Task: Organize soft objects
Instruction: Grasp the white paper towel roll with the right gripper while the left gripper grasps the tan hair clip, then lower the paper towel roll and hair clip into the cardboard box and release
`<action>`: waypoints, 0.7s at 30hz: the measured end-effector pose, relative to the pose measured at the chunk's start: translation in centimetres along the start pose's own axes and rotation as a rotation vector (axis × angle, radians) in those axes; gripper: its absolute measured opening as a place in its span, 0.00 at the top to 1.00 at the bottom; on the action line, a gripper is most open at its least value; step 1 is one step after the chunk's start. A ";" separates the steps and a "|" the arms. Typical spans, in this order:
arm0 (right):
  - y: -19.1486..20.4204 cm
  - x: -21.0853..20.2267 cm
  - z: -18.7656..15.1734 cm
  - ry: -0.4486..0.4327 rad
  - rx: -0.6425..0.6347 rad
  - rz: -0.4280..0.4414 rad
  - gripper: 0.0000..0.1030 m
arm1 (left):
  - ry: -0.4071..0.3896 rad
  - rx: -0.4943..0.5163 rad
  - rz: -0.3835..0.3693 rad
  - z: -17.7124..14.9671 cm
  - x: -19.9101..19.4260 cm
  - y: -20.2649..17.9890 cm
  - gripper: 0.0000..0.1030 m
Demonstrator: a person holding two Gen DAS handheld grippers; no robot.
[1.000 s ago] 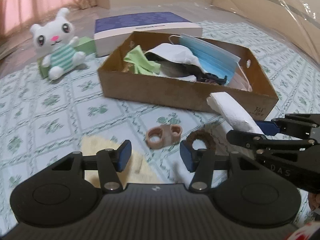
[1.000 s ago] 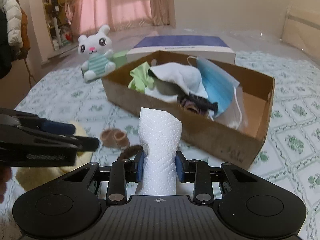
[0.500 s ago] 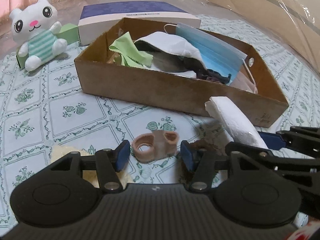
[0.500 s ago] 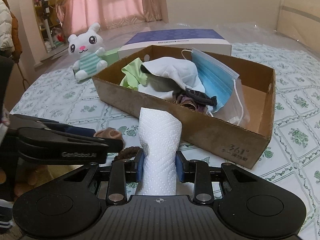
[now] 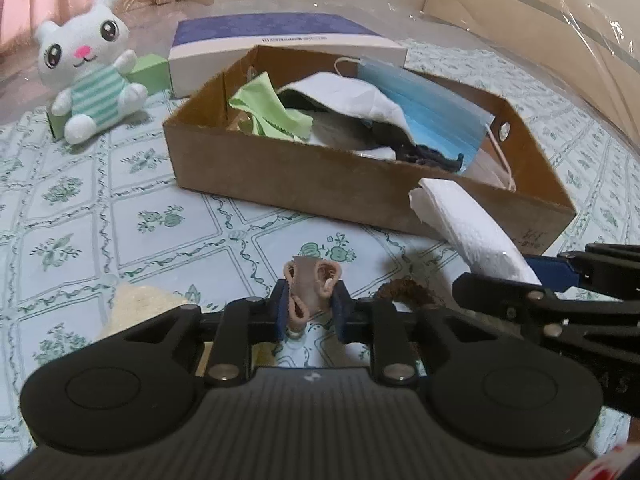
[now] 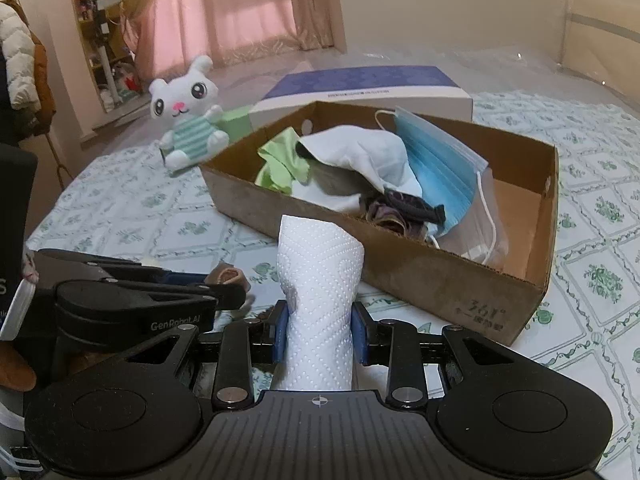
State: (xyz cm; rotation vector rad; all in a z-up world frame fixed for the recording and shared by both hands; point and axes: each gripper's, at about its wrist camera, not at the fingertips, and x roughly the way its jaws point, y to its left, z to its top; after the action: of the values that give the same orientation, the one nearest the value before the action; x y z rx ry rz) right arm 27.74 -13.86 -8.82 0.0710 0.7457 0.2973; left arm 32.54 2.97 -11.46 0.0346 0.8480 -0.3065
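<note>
A tan soft piece with two rings (image 5: 310, 284) stands on edge on the patterned tablecloth, squeezed between the blue pads of my left gripper (image 5: 311, 308), whose jaws are closing on it. To its right, my right gripper (image 6: 320, 328) is shut on a rolled white paper towel (image 6: 320, 272) and holds it just in front of the cardboard box (image 6: 400, 276). Inside the box lie a green cloth (image 5: 272, 112), a white cloth, a blue face mask (image 5: 432, 116) and dark hair ties. From the left wrist view the towel (image 5: 468, 224) slants up toward the box's front wall.
A brown hair tie (image 5: 404, 290) lies on the cloth between the two grippers. A pale yellow cloth (image 5: 140, 304) sits at the near left. A white plush rabbit (image 5: 88, 80) leans on a green block beside a purple-and-white box (image 5: 280, 36) behind the cardboard box.
My left gripper moved forward and down over the tan piece and its jaws closed in on it, folding it upright. The right gripper and its towel stayed put.
</note>
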 end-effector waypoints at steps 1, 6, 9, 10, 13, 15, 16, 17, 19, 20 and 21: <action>0.1 -0.2 0.1 -0.004 -0.001 0.003 0.68 | -0.008 -0.006 -0.001 0.0 -0.5 0.0 0.81; 0.2 -1.6 0.5 -0.025 -0.002 0.018 0.68 | -0.056 -0.010 0.006 0.6 -3.3 -0.6 0.82; 0.0 -2.5 0.9 -0.043 0.001 0.022 0.68 | -0.084 -0.006 0.011 1.3 -4.8 -1.2 0.82; -0.1 -2.8 1.1 -0.050 0.002 0.022 0.68 | -0.093 -0.004 0.011 1.6 -5.2 -1.4 0.82; -0.5 -3.6 1.8 -0.071 0.007 0.026 0.68 | -0.123 0.009 0.008 2.9 -6.0 -2.3 0.82; -1.1 -3.9 2.5 -0.088 0.010 0.021 0.68 | -0.140 0.019 0.004 3.9 -6.3 -3.0 0.82; -1.4 -4.0 2.9 -0.097 0.010 0.017 0.68 | -0.147 0.024 0.002 4.5 -6.3 -3.3 0.82; -1.8 -4.1 3.4 -0.110 0.012 0.011 0.68 | -0.154 0.029 -0.001 5.0 -6.3 -3.7 0.82; -2.7 -4.1 4.4 -0.128 0.013 0.000 0.68 | -0.166 0.039 -0.008 6.1 -6.1 -4.4 0.82; -3.1 -4.1 4.9 -0.139 0.013 -0.009 0.68 | -0.171 0.041 -0.011 6.7 -5.9 -4.7 0.82; -3.6 -4.1 5.4 -0.148 0.014 -0.017 0.68 | -0.175 0.042 -0.015 7.2 -5.7 -5.0 0.82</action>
State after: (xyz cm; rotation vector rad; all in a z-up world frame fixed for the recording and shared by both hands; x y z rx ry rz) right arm 29.43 -18.31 -2.75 0.0985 0.6015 0.2680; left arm 32.90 -1.52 -2.00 0.0403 0.6686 -0.3363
